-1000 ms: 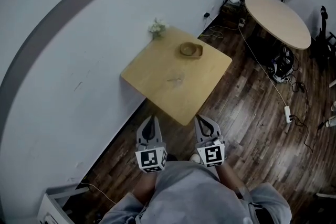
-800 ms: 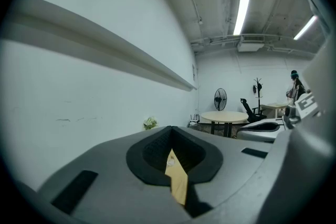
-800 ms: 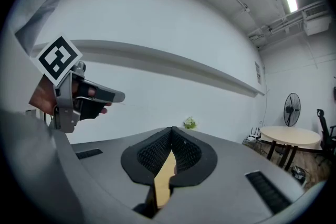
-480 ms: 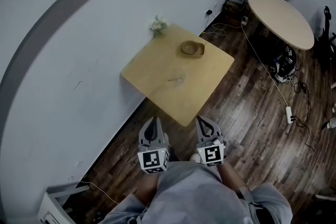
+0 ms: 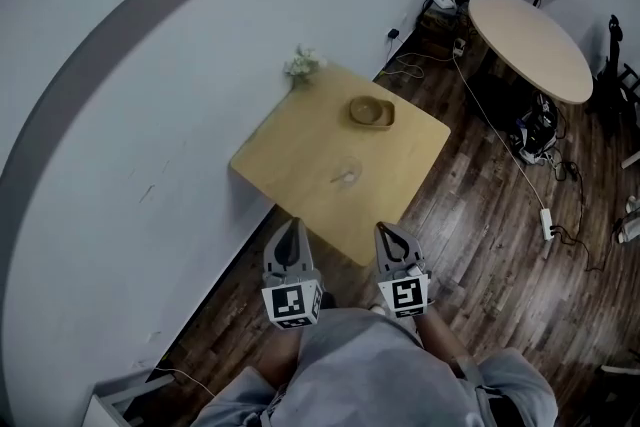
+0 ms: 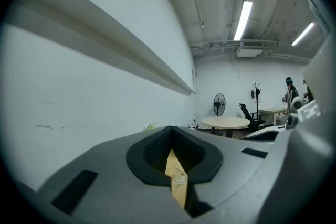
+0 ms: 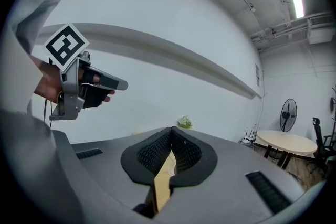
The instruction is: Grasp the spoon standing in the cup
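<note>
While both are held close to the person's body, short of the table's near corner, the left tool [image 5: 291,225] and the right tool [image 5: 386,229] have their jaws pressed together, with nothing between them. A small clear cup [image 5: 347,177] stands near the middle of the square wooden table [image 5: 290,150], well apart from both; the spoon is too small to make out. A wooden bowl [image 5: 371,111] sits farther back.

A square wooden table [image 5: 300,155] stands by the white wall [image 5: 120,65] on dark plank floor [image 5: 480,245], an oval table [image 5: 530,40] beyond.
</note>
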The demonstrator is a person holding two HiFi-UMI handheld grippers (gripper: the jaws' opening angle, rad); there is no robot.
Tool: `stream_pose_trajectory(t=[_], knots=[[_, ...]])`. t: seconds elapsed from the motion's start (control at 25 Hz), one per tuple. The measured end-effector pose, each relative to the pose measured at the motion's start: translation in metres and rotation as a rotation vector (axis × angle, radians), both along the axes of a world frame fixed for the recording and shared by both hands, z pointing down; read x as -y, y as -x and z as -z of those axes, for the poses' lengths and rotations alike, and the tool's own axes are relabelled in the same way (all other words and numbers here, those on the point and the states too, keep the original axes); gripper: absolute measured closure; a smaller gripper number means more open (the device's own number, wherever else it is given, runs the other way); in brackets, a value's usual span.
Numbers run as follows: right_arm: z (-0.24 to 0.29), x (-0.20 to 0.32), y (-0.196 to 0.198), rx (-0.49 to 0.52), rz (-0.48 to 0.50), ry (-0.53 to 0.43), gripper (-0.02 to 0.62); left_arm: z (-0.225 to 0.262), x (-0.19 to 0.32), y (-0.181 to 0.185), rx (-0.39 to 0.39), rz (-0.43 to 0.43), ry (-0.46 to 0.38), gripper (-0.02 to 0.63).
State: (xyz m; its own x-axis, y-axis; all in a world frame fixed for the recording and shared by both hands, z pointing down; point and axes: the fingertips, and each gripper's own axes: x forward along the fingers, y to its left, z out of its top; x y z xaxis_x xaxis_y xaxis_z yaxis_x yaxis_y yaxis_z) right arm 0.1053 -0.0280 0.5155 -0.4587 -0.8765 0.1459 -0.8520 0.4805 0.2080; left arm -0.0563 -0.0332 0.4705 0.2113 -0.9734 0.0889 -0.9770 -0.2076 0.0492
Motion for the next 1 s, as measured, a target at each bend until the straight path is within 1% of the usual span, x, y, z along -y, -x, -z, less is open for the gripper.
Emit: stream_pose_trajectory(t=[0.24, 0.52, 0.68, 0.88, 1.0], knots=[[0.004, 0.044, 0.018, -0.016, -0.062, -0.008, 0.597, 0.0, 0.041, 0.03, -0.011, -0.033, 0.005, 0.604], [0.008, 0.083, 0.038, -0.027, -0.154, -0.021, 0.597, 0.002, 0.087, 0.056, -0.006, -0.107, -0.004, 0.604], [0.005, 0.095, 0.049, -0.017, -0.193, -0.018, 0.597, -0.003, 0.106, 0.065, -0.005, -0.147, 0.004, 0.604], [-0.004, 0.106, 0.053, -0.008, -0.191, 0.011, 0.597, -0.004, 0.122, 0.064, -0.021, -0.151, 0.002, 0.604], [-0.011, 0.116, 0.051, -0.012, -0.171, 0.024, 0.597, -0.008, 0.129, 0.06, -0.03, -0.141, 0.01, 0.604]])
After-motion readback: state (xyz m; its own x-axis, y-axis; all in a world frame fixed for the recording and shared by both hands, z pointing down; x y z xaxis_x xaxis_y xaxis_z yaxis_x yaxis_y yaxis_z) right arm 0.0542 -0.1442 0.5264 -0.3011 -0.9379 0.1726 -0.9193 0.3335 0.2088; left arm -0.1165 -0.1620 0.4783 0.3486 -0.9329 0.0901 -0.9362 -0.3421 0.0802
